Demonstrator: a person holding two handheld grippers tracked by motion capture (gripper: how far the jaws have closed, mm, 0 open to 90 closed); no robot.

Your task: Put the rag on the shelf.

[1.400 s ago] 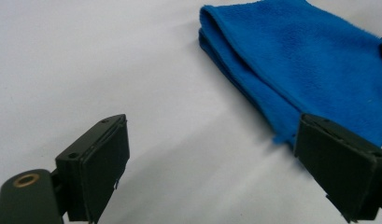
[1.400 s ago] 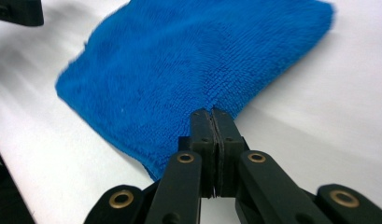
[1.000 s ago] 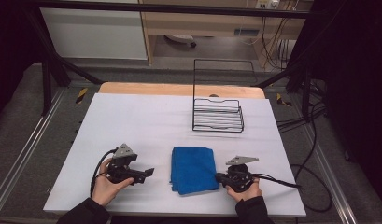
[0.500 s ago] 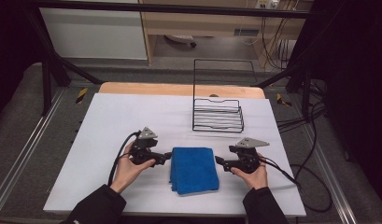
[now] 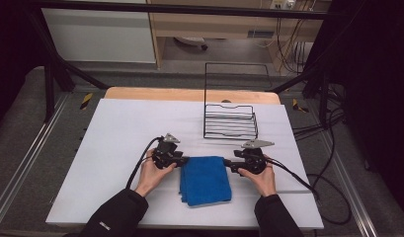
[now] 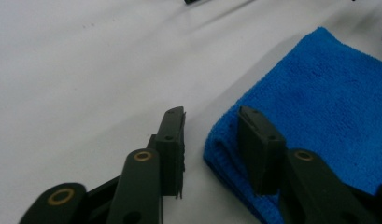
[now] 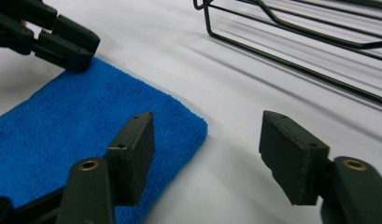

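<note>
- Your left gripper is open to a moderate gap and holds nothing. One jaw sits over the folded blue towel, the other over the bare white table.
- Your right gripper is open wide and empty. The towel's far corner lies between its jaws.
- The towel lies flat between both grippers, near the wire rack.
- Expect soft, light, limp cloth with a grippy pile. It will likely sag and unfold.
- Take hold at the far corners, pinching all layers together.
</note>
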